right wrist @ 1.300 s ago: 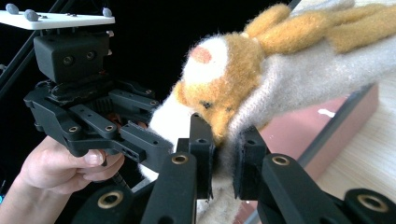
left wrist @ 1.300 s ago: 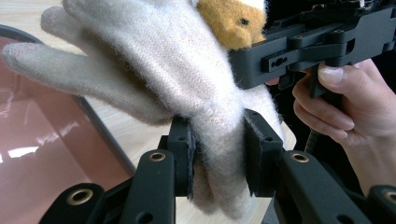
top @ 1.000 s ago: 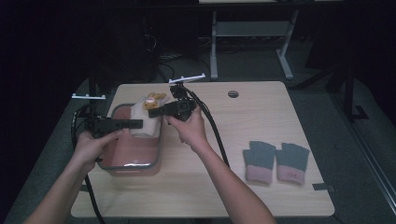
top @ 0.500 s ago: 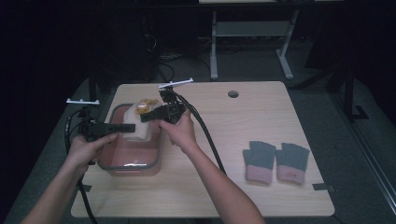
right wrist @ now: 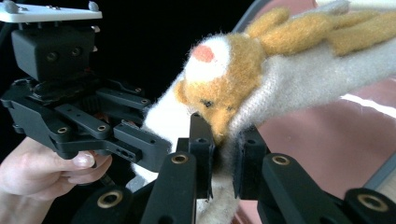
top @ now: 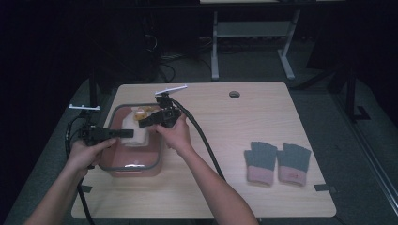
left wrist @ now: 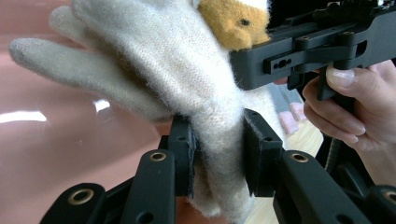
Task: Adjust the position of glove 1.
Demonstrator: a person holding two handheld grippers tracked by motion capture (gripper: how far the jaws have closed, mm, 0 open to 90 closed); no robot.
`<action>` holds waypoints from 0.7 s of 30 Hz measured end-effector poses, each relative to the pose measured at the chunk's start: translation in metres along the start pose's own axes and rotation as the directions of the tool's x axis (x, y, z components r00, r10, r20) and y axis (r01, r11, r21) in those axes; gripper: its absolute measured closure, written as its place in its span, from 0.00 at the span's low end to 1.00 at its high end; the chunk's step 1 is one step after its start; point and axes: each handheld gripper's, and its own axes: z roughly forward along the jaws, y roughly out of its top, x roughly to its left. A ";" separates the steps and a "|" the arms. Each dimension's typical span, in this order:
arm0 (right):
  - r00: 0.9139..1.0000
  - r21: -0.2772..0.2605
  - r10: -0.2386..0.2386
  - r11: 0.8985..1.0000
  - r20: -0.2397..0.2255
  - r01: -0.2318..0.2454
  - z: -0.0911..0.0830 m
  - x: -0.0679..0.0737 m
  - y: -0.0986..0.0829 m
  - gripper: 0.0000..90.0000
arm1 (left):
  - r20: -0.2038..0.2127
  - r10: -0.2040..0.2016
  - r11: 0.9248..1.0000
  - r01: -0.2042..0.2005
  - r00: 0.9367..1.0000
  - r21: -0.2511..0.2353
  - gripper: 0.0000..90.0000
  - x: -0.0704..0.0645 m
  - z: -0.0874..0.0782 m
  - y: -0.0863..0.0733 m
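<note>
Gripping cream knit glove (left wrist: 196, 93) at cuff, left gripper (left wrist: 217, 154) clamped tight; right gripper (right wrist: 224, 154) pinching same glove at fox-face patch (right wrist: 224, 88); glove held taut between both, just above pink plastic bin (top: 133, 169); risk: opposing pull stretches knit or slips one hold, glove drops back in bin; bin bottom looks otherwise bare; grey fingerless gloves (top: 278, 161) well apart on table (top: 244, 112).

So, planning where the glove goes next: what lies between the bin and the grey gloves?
Bare tabletop between bin and grey gloves, seen in the high view.
</note>
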 end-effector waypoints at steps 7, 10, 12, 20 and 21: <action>0.999 0.028 0.035 0.999 0.008 -0.035 0.016 -0.017 -0.012 0.89 | -0.043 -0.026 0.998 0.029 0.999 0.057 0.76 0.011 0.011 -0.009; 0.999 0.042 0.049 0.998 0.012 -0.050 0.023 -0.022 -0.016 0.89 | -0.062 -0.041 0.996 0.045 0.997 0.075 0.76 0.016 0.014 -0.013; 0.998 0.054 0.055 0.997 0.014 -0.055 0.028 -0.025 -0.019 0.89 | -0.069 -0.046 0.996 0.051 0.997 0.078 0.76 0.018 0.015 -0.016; 0.997 0.090 0.054 0.994 0.053 -0.058 0.039 -0.029 -0.024 0.89 | -0.098 -0.059 0.993 0.069 0.993 0.097 0.76 0.026 0.022 -0.025; 0.997 0.094 0.056 0.994 0.058 -0.061 0.041 -0.031 -0.025 0.88 | -0.102 -0.060 0.992 0.070 0.993 0.100 0.76 0.026 0.022 -0.025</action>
